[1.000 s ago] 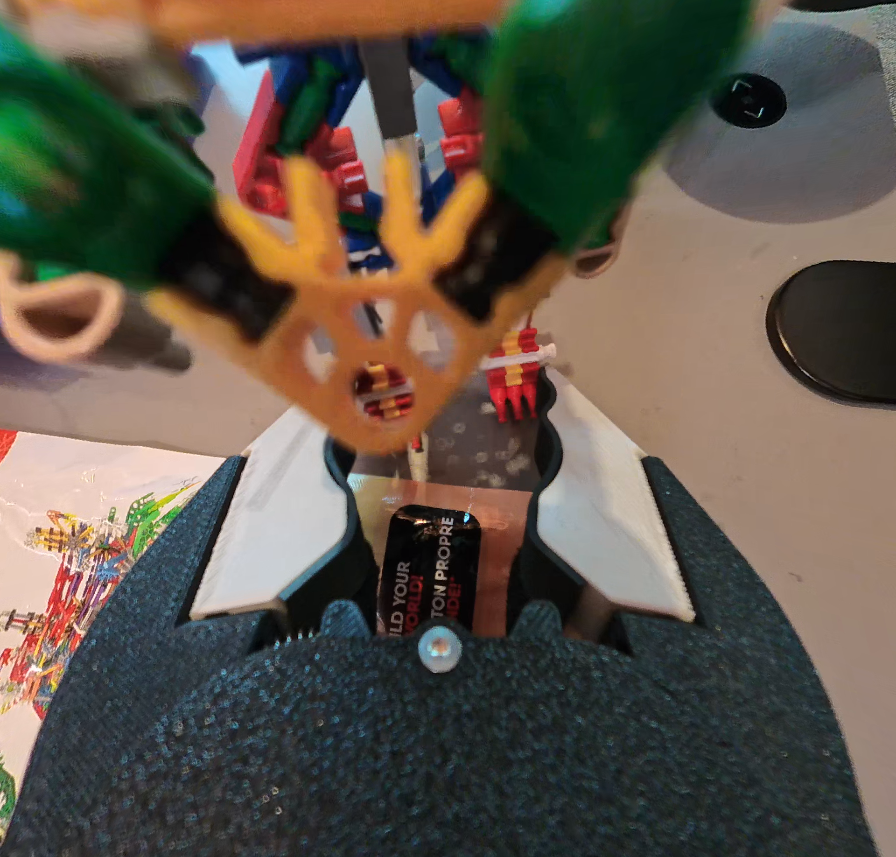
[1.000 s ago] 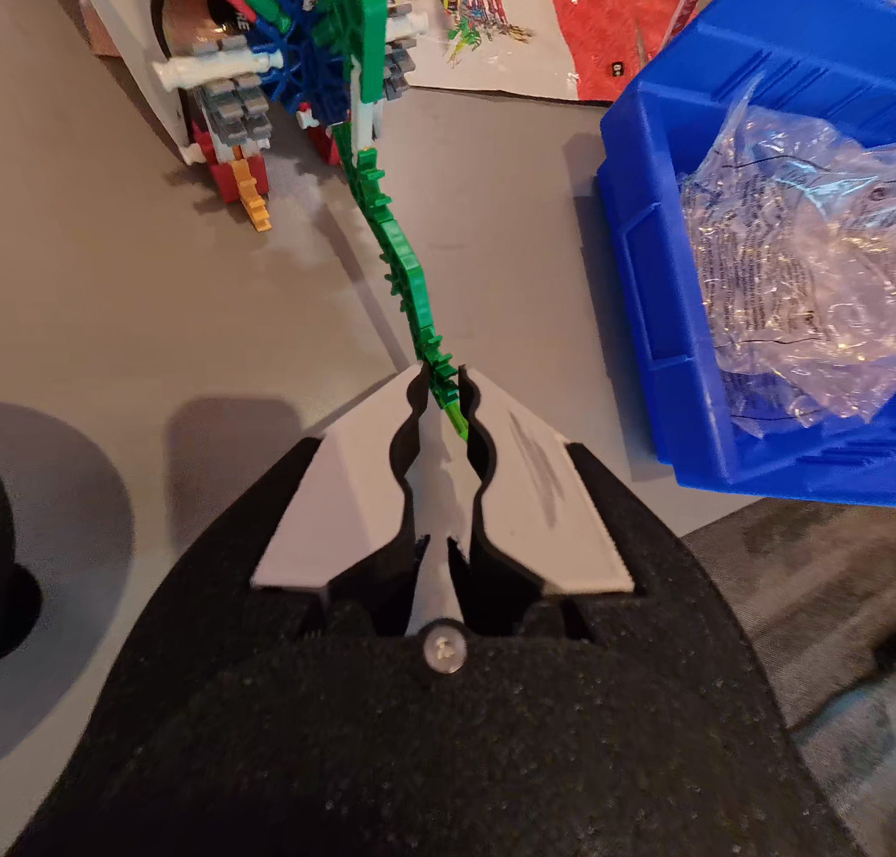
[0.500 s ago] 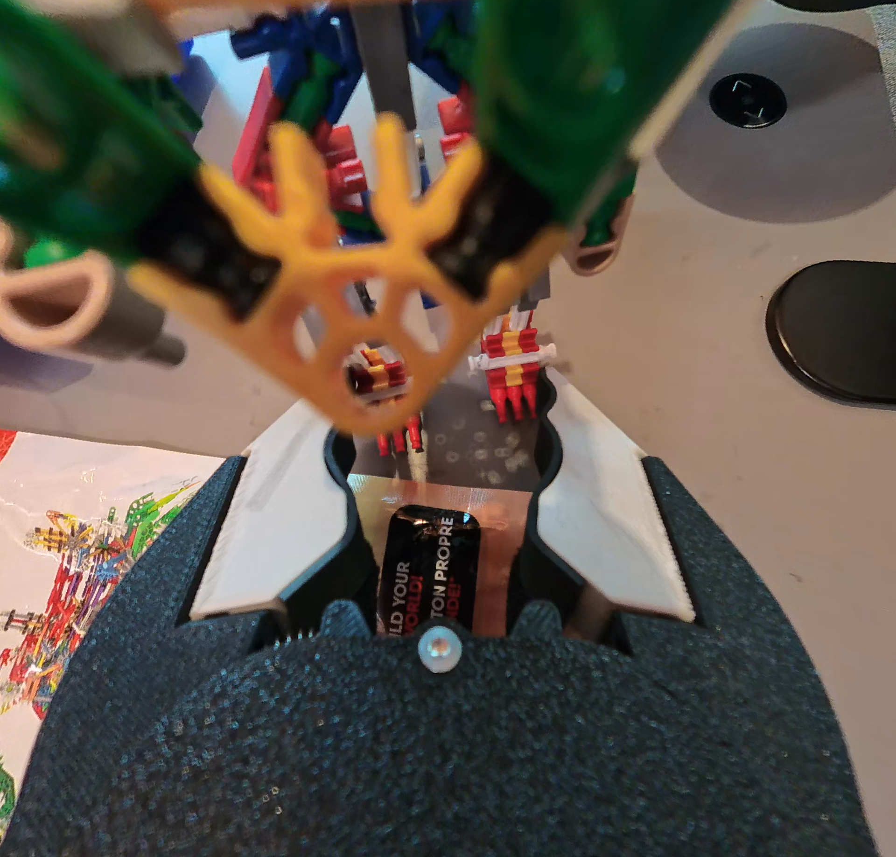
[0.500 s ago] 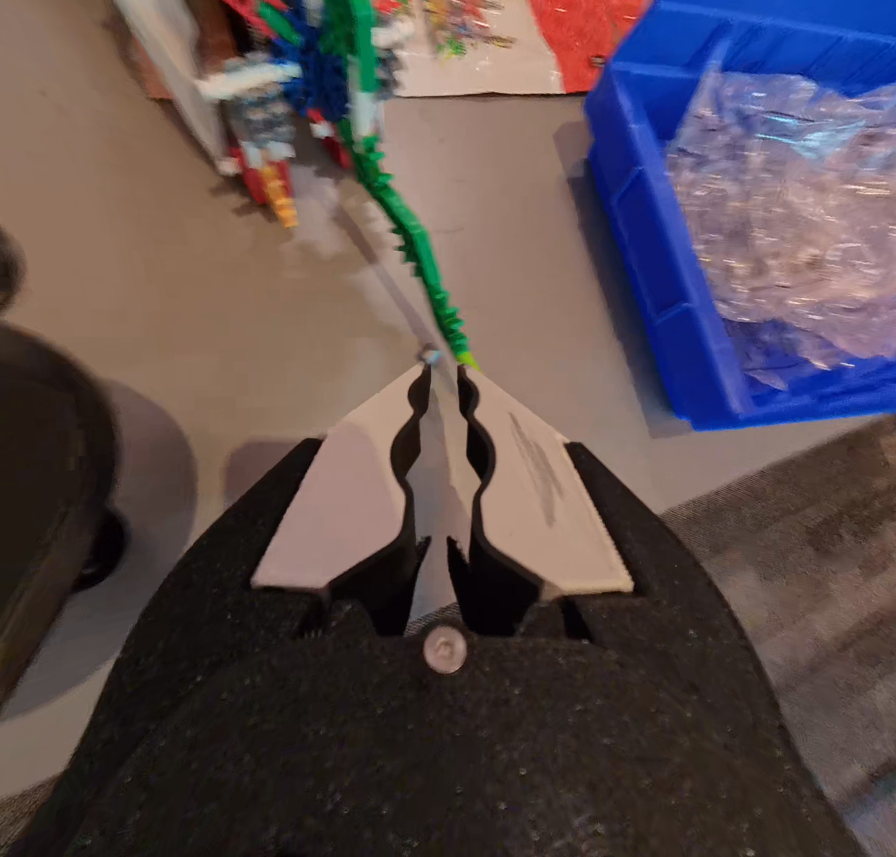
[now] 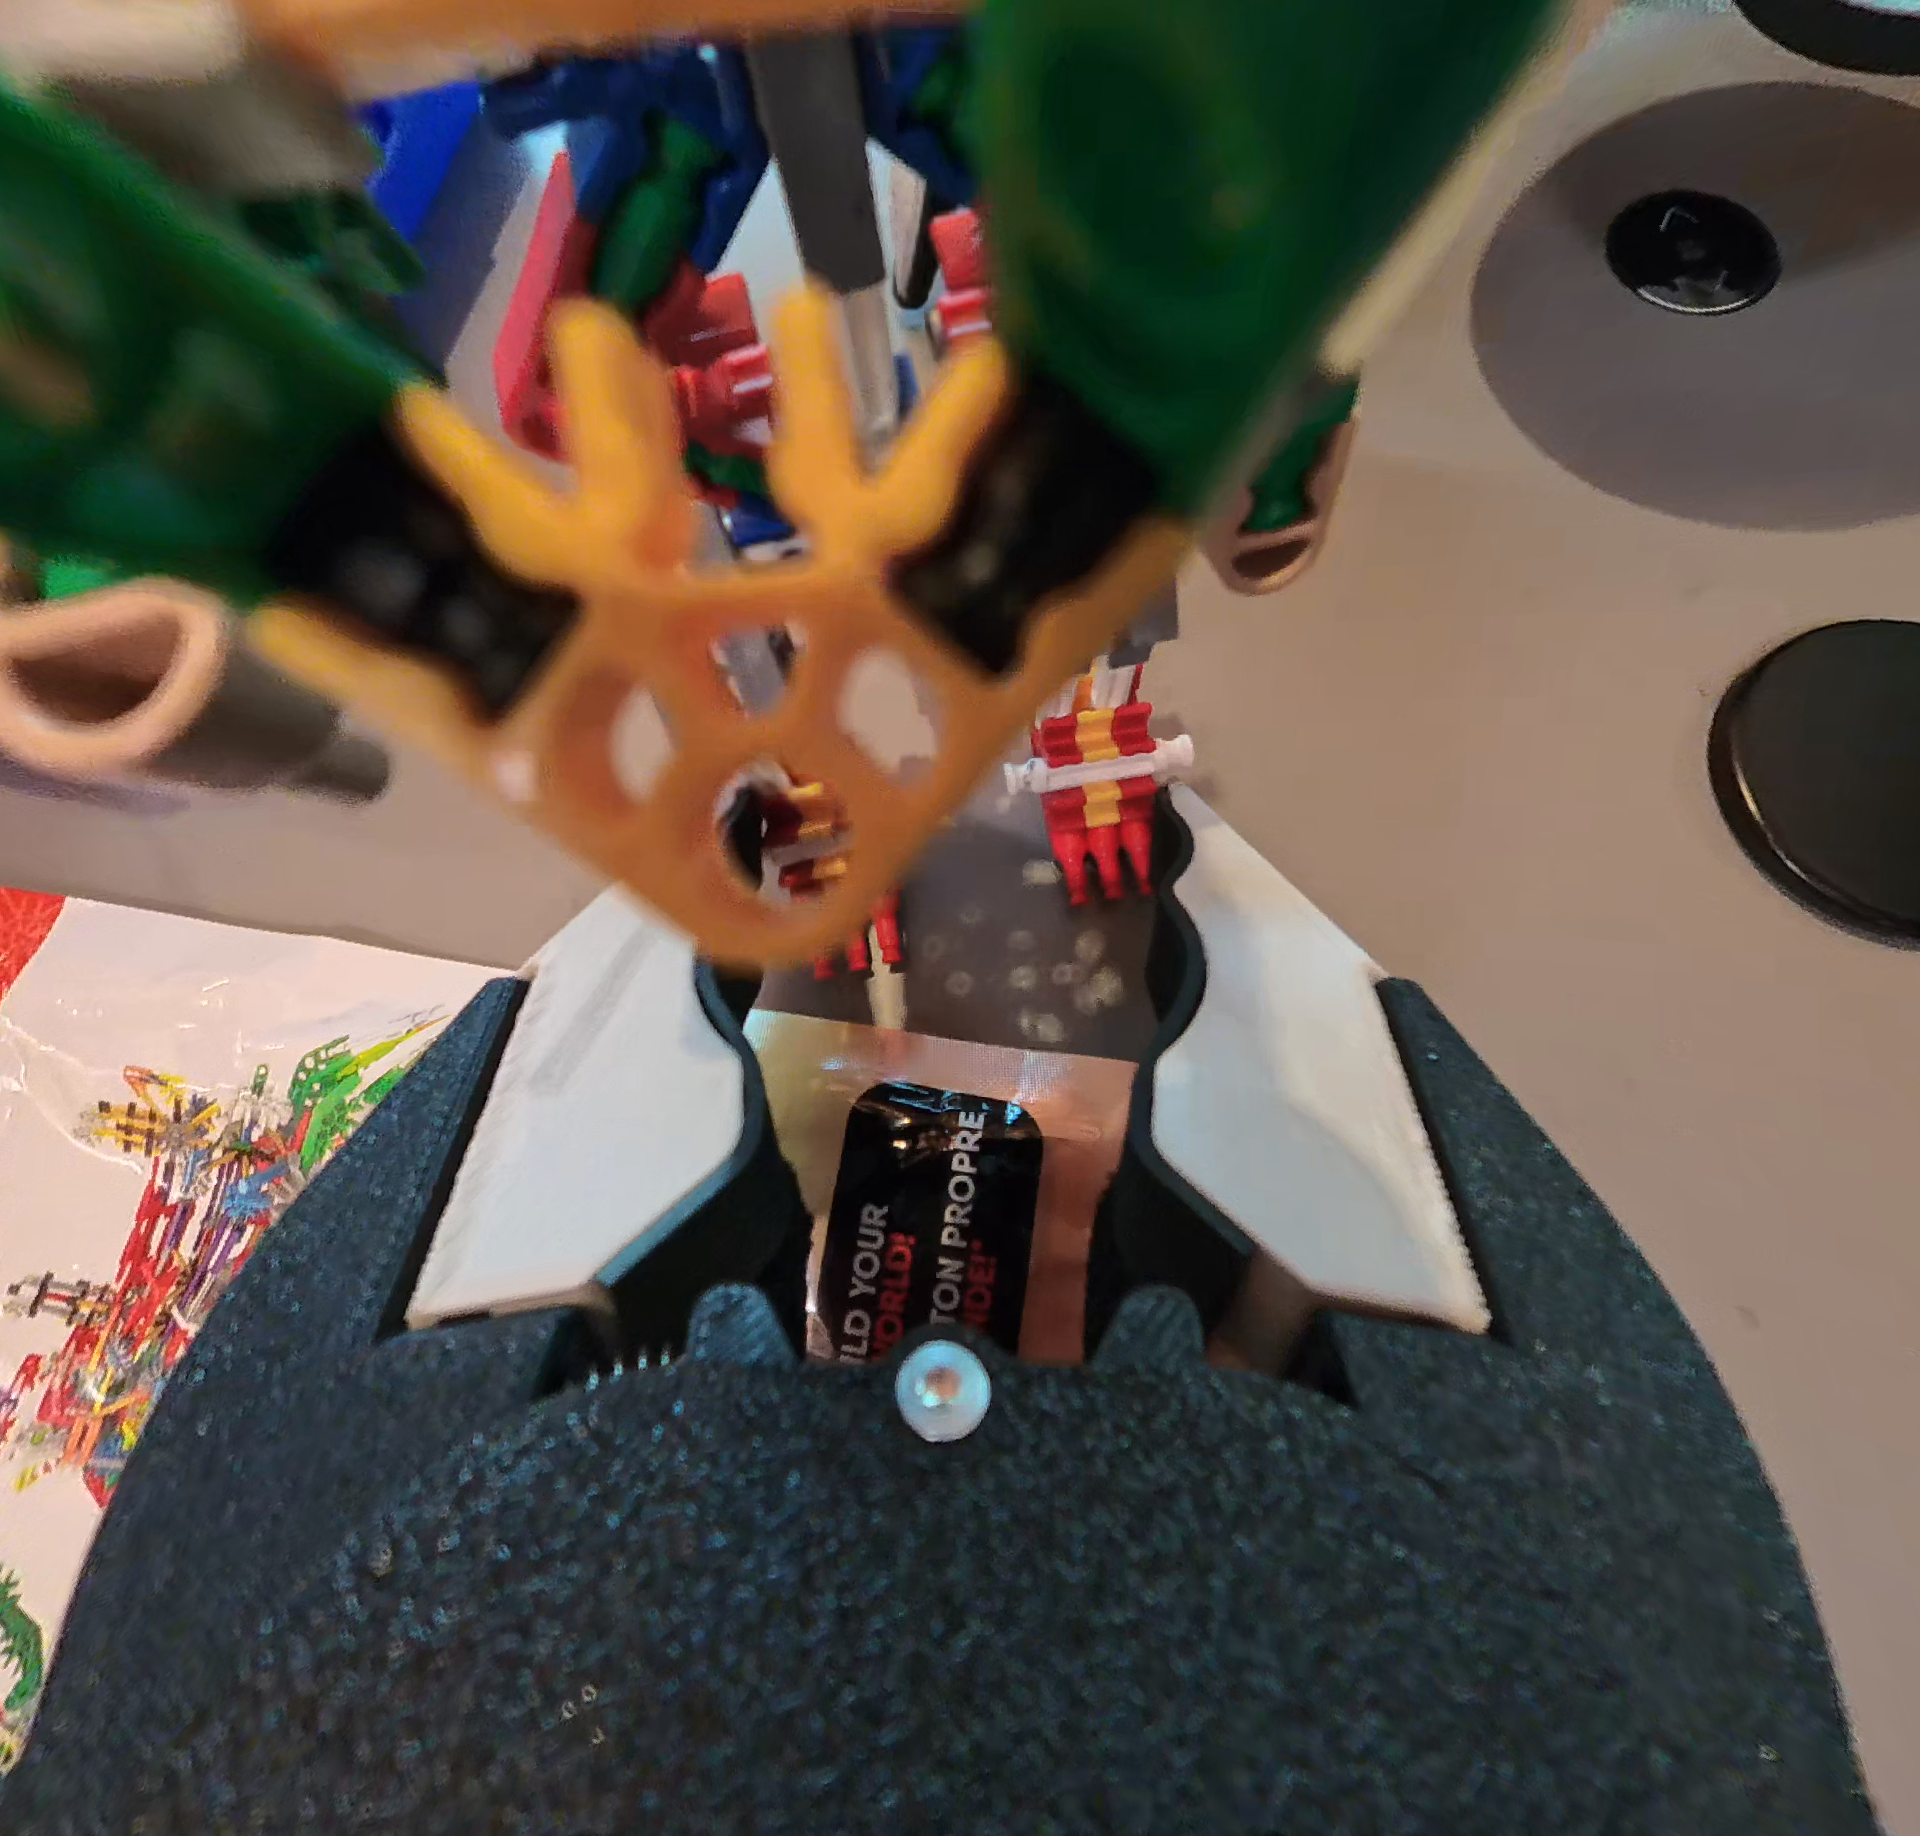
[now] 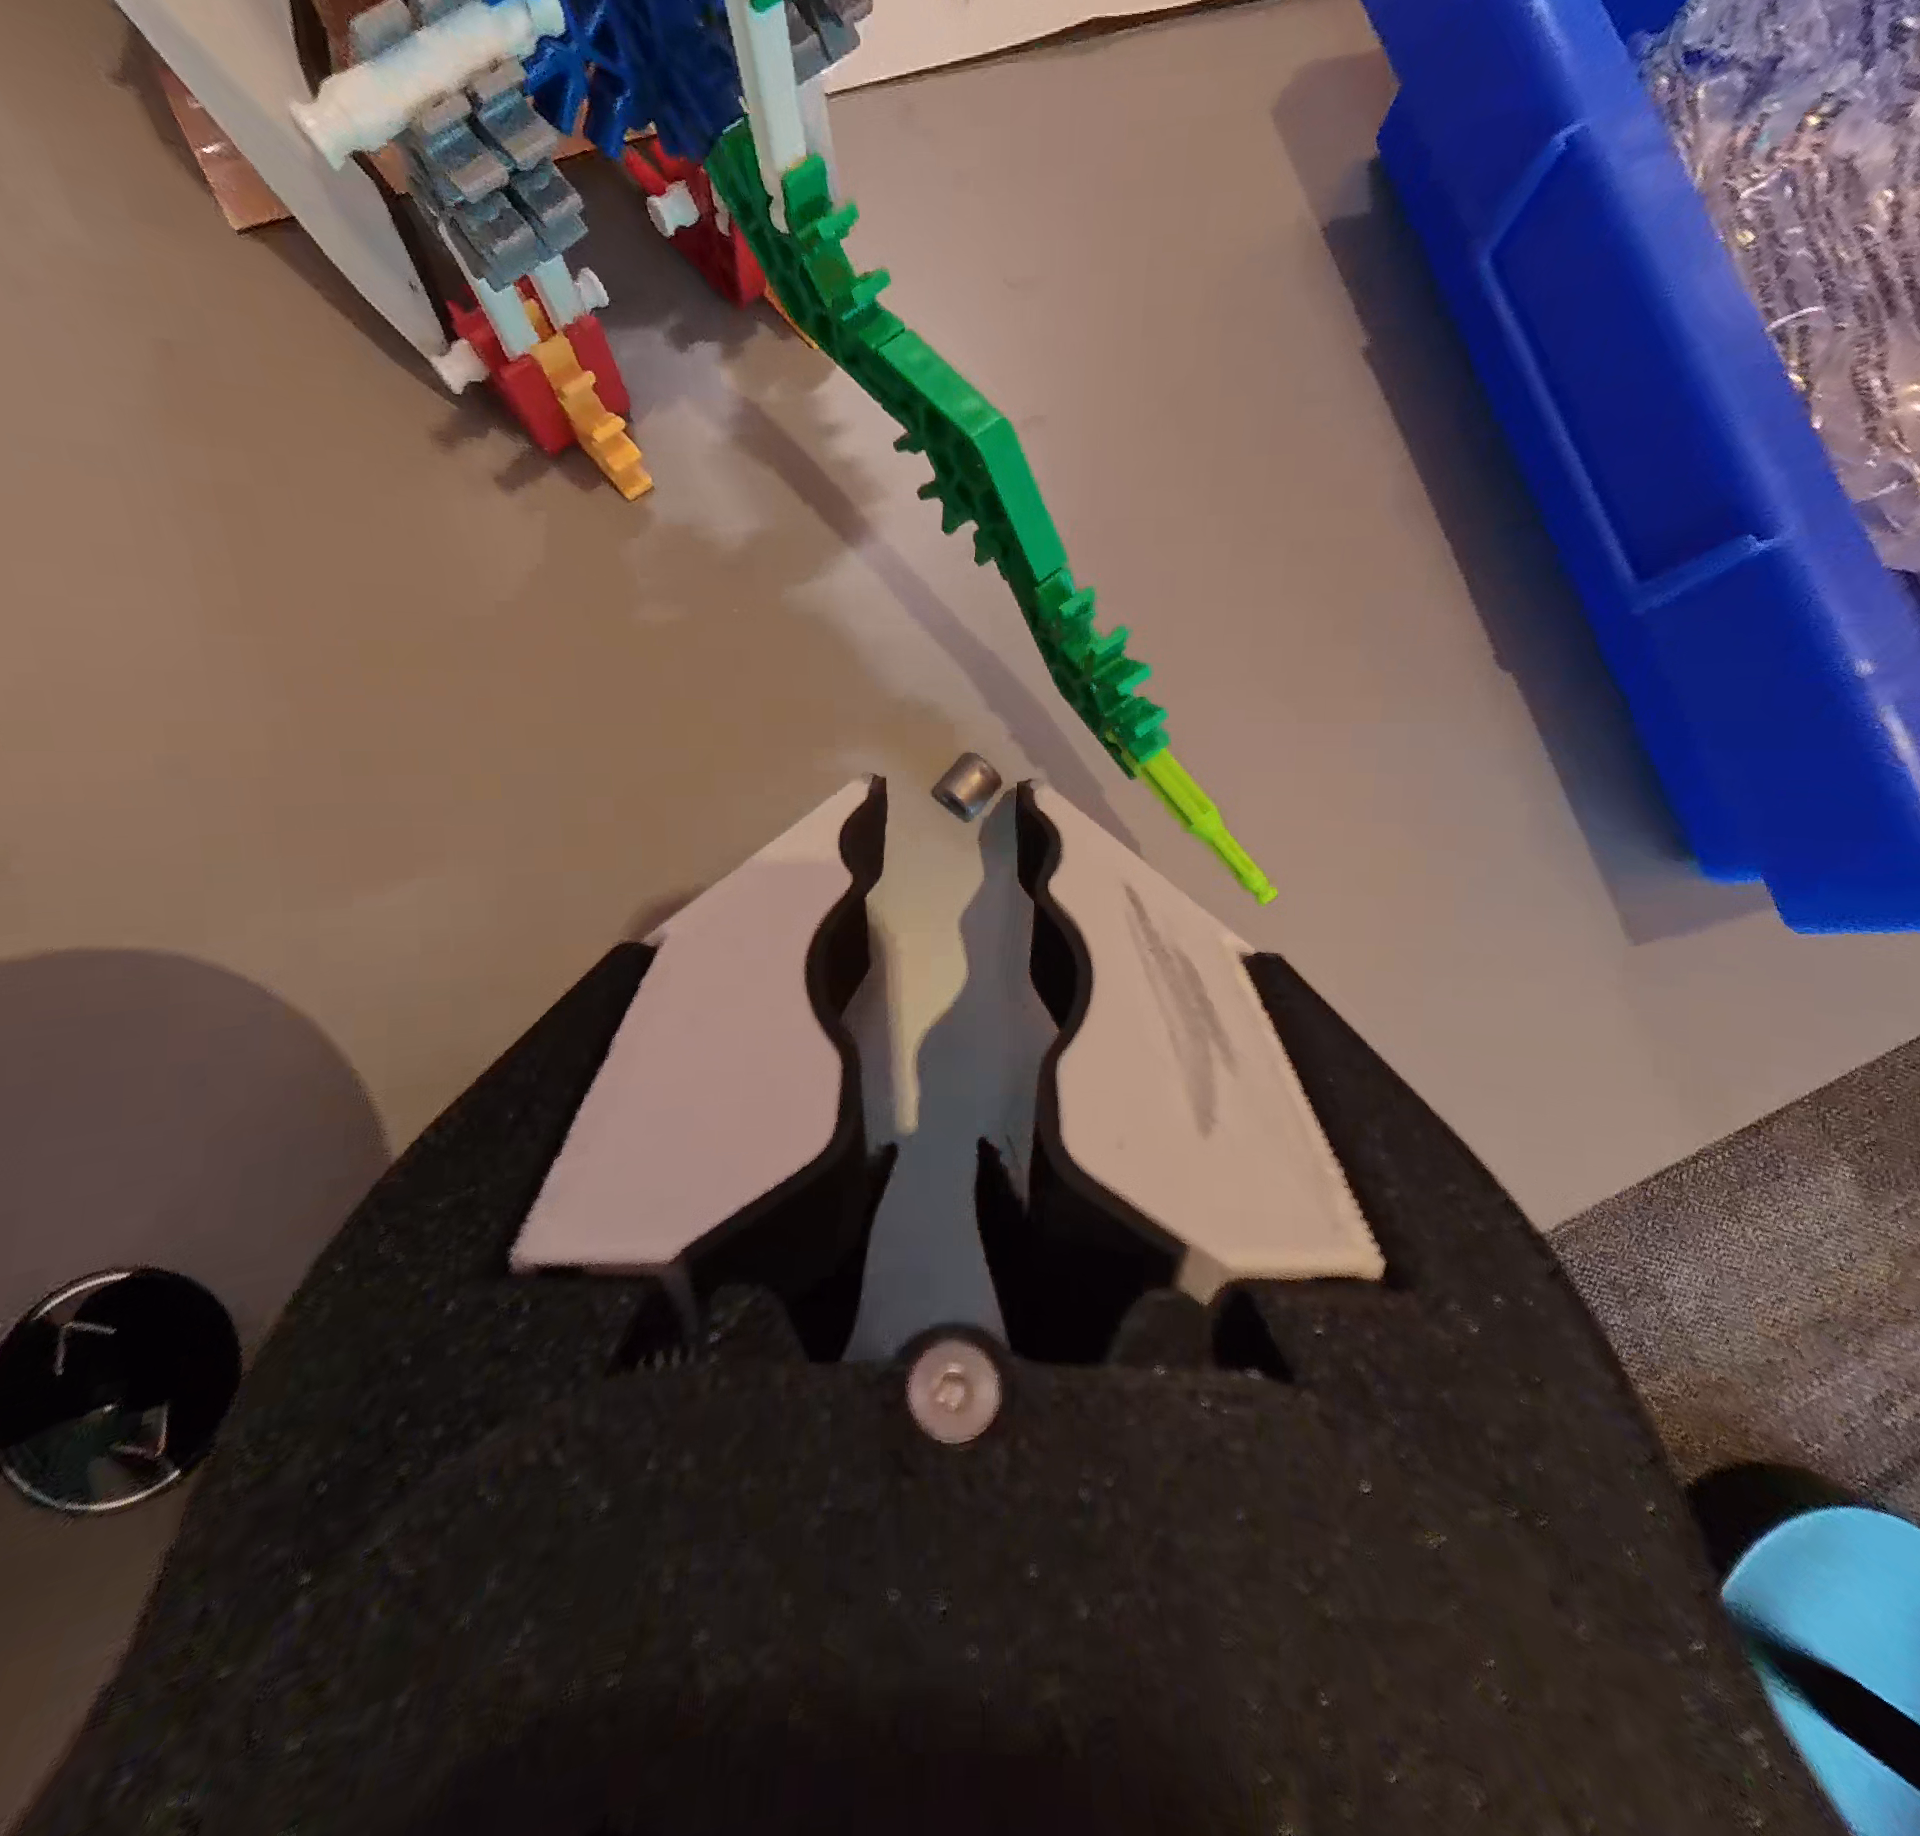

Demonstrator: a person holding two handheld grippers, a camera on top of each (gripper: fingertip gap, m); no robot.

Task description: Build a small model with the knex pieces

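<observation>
Hovering low over the grey table [image 6: 364, 695], the right gripper [image 6: 948, 791] has its fingers parted by only a narrow gap and grips nothing. A small grey cylinder [image 6: 966, 807] lies on the table right at the mouth of that gap, touching neither tip as far as the right wrist view shows. Just to the right, the lime-green tip [image 6: 1210, 836] of a green toothed tail [image 6: 977, 477] hangs free, near the right-hand finger but apart from it. The tail runs back up to a multicoloured construction-toy model [image 6: 623, 51]. Farther right stands a blue bin [image 6: 1558, 415] with a clear plastic bag [image 6: 1808, 228] in it.

The left gripper [image 5: 935, 913] is spread wide, with nothing clamped. Between its fingers shows a coppery cardboard surface with a black label [image 5: 935, 1215]. Just past the tips are the model's red feet [image 5: 1101, 810], and close to the lens, blurred, an orange connector [image 5: 727, 747] hangs over the left-hand fingertip. Whether it touches it, I cannot tell. A printed sheet [image 5: 208, 1111] lies left.
</observation>
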